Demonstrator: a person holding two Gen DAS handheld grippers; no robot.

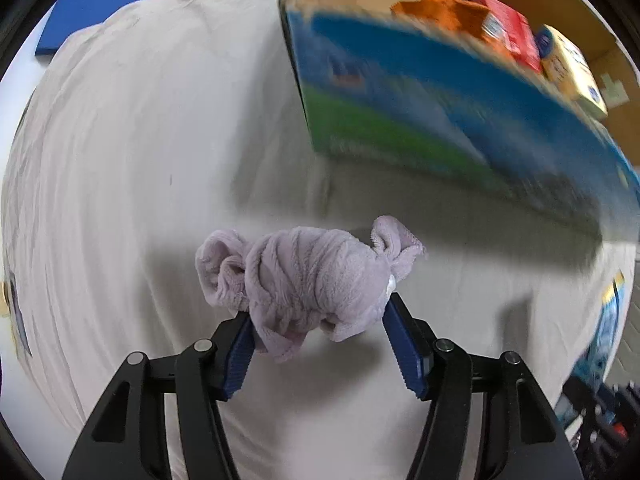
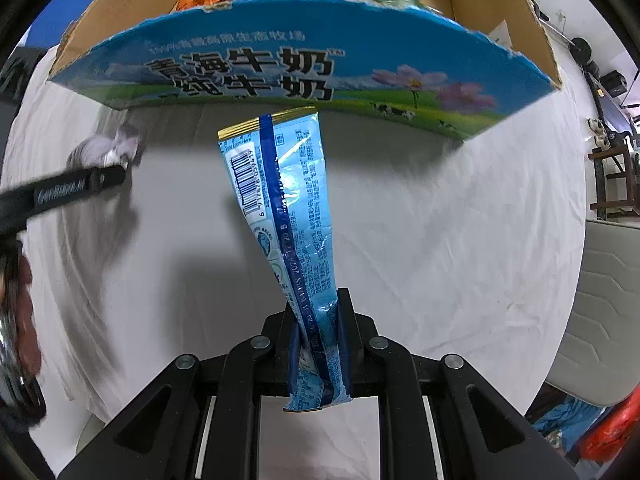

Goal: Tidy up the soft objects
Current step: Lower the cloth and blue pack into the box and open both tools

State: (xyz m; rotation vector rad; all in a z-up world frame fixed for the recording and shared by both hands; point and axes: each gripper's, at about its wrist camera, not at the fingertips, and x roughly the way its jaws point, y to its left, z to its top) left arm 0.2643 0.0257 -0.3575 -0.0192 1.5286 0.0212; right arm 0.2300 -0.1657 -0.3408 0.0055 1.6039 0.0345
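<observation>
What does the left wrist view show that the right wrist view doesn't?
Only the left wrist view shows clearly the rolled lilac fleece cloth gripped in the left gripper. Only the right wrist view shows the light-blue foil snack packet clamped in the right gripper, plus the printed lettering on the box front. Both show the open cardboard box with blue-and-green printed sides holding packets, on the white cloth-covered surface.
</observation>
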